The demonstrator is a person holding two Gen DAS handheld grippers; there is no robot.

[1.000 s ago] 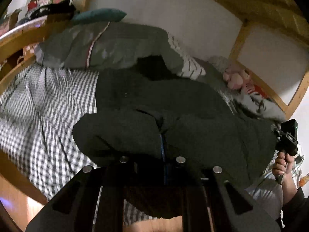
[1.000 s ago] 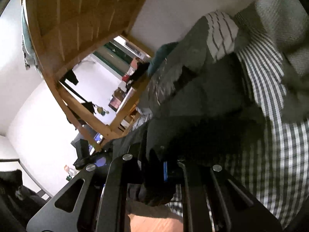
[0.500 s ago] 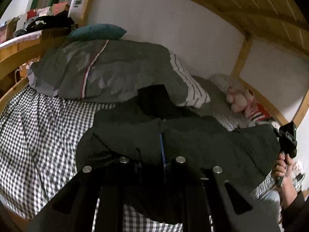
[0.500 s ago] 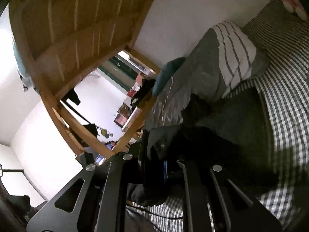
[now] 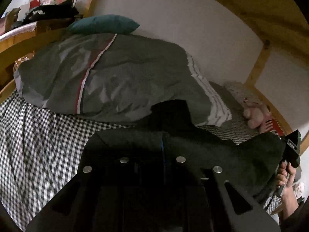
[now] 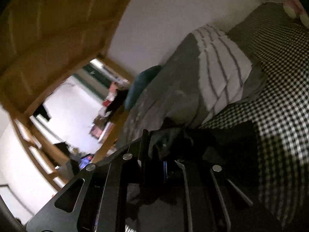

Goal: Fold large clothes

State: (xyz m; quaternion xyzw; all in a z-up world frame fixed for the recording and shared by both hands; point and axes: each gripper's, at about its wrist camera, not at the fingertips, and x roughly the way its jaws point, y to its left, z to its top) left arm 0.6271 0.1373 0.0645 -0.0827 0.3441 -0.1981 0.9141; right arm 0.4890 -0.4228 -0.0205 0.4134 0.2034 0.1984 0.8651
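Both the left gripper (image 5: 163, 150) and right gripper (image 6: 165, 166), fingers clamped on the dark garment (image 5: 222, 154), have carried its edge farther over the checked bed (image 5: 38, 145) toward the pillows (image 5: 115, 81).

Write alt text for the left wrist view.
The left tool, shut on a dark garment, holds it stretched over a checked bed sheet. At far right a hand grips the right tool at the garment's other end. Behind lie a grey duvet and a teal pillow.

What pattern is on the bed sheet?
Black-and-white checks on the bed sheet, clearest in the left wrist view.
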